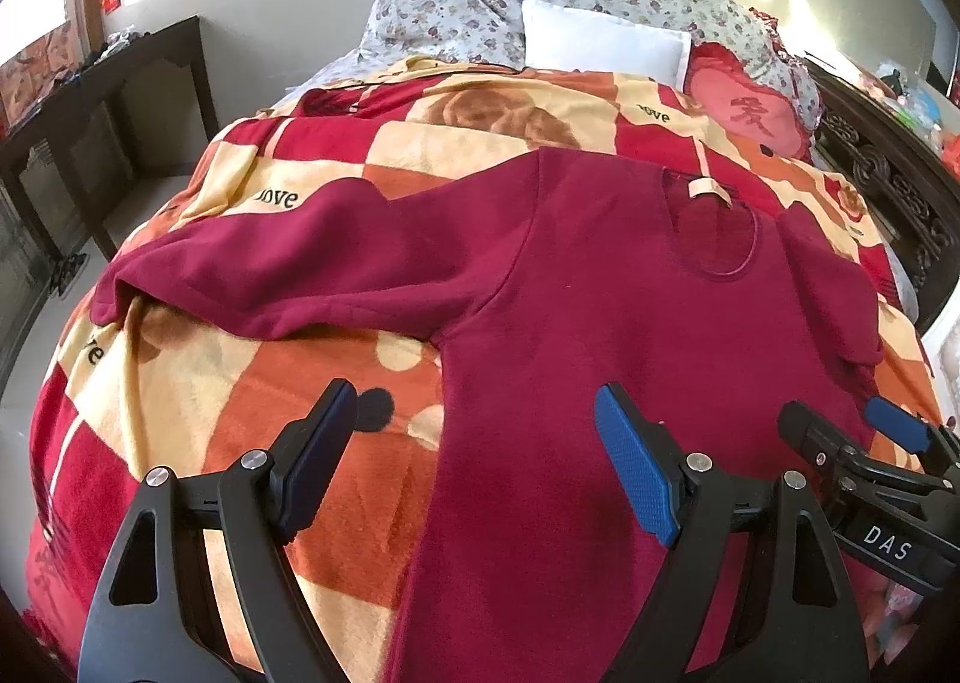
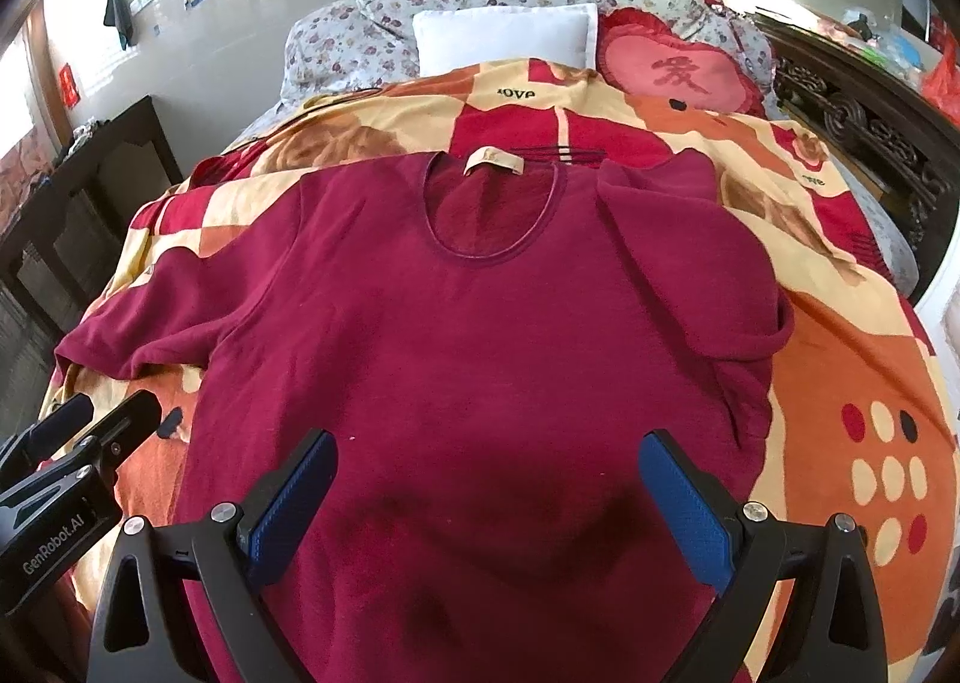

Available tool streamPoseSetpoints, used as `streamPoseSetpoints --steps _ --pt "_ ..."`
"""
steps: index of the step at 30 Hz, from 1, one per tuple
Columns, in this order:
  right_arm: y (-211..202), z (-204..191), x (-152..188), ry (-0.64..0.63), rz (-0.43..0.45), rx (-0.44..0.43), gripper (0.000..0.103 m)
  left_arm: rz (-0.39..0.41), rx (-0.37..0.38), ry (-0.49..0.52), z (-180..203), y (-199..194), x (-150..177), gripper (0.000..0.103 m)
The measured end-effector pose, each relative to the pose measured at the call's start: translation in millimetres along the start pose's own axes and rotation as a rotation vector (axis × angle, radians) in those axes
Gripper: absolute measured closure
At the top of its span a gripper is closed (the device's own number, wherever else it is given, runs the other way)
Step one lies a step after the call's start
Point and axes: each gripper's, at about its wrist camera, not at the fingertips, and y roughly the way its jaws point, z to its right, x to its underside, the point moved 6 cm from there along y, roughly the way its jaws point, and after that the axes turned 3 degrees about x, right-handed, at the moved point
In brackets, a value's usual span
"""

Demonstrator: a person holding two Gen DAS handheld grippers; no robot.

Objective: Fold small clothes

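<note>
My right claw (image 2: pixel 483 488) hangs spread wide over the lower body of a dark red top (image 2: pixel 480 335), gripping nothing. The top lies flat, neck hole away from me, on a checked blanket (image 2: pixel 840 383) covering the bed (its right sleeve is folded in over the chest). My left claw (image 2: pixel 102 413) pokes in at the left edge.
</note>
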Motion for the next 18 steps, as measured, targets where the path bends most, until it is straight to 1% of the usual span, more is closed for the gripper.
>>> streamPoseSetpoints --steps 11,16,18 --pt "9.8 -12.8 -0.9 -0.016 -0.016 -0.022 0.003 -0.018 -0.01 -0.037 -14.0 7.3 0.9 0.021" --pt "13.6 -23.1 -1.7 -0.032 -0.023 -0.039 0.003 -0.044 -0.012 -0.088 -35.5 10.1 0.5 0.021" --pt "16.2 -29.3 -2.6 -0.04 -0.027 -0.047 0.003 -0.05 -0.017 -0.123 -50.7 11.1 -1.0 0.021"
